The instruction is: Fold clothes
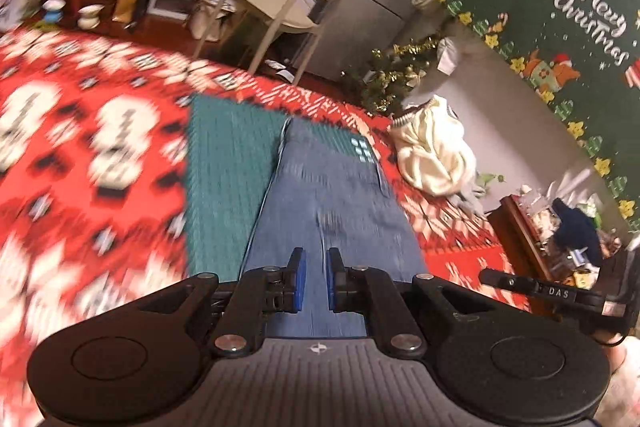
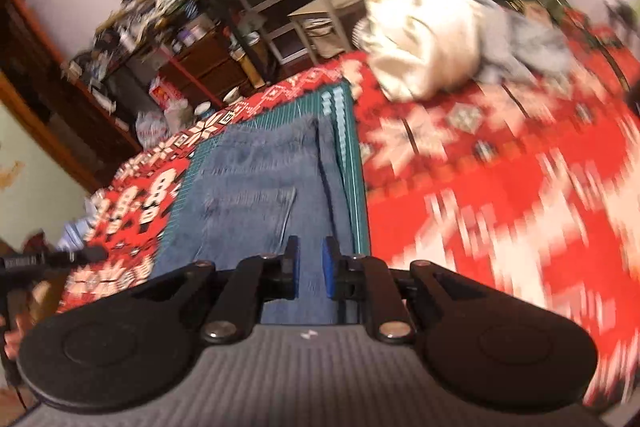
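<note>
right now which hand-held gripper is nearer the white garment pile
Probably the right. The white pile lies ahead and right of the right hand-held gripper; the left hand-held gripper sits across the jeans from it. Both are over the jeans.

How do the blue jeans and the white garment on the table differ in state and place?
The blue jeans lie spread flat on the green mat; the white garment sits crumpled in a heap off the mat, on the red tablecloth. The jeans lie just ahead of both grippers; the garment lies farther away. Both rest on the table.
</note>
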Demonstrator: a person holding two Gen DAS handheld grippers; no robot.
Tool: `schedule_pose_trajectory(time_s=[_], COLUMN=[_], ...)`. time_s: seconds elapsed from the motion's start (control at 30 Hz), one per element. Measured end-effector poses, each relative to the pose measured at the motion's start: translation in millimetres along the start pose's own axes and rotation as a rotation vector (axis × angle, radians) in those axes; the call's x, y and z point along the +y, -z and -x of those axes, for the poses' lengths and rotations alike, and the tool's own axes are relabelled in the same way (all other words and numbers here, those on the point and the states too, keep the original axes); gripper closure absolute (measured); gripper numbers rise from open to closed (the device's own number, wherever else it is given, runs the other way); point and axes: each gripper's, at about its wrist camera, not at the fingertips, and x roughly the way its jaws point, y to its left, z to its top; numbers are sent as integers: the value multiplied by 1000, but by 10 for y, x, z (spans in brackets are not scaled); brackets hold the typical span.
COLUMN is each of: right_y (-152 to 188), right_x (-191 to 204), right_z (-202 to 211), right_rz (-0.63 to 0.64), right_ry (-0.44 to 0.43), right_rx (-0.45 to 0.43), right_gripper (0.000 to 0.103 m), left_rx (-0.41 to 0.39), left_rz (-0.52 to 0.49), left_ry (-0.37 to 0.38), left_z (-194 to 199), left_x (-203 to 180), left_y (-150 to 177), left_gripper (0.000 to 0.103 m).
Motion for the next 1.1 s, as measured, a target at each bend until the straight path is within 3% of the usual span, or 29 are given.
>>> schedule_pose_trajectory(time_s=[0.17, 0.27, 0.3, 0.37, 0.4, 0.83, 1.1], right_y=[-541, -750, -812, -925, -955, -1154, -1219], right_x=[-7, 58, 67, 83, 95, 225, 205], right_z=[-727, -1002, -1058, -1161, -1198, -1583, -1848], right_rz=[-76, -92, -99, -115, -123, -45, -31], right_ry=[-33, -31, -25, -13, -5, 67, 83], right_rx=[77, 145, 163, 198, 212, 286, 362], right_gripper=[88, 84, 79, 70, 69, 69, 69], left_rx=[81, 113, 118, 137, 152, 300, 390], left_rz=[29, -7, -23, -57, -74, 49, 61], left_ry=[-31, -116, -128, -154, -168, -153, -162], left_z=[-630, -821, -861, -942, -983, -1274, -1559], left_x=[16, -102, -139, -203, -230, -67, 16], left_y=[-450, -719, -801, -944, -1004, -1382, -1319], left_gripper=[94, 93, 89, 69, 68, 63, 62])
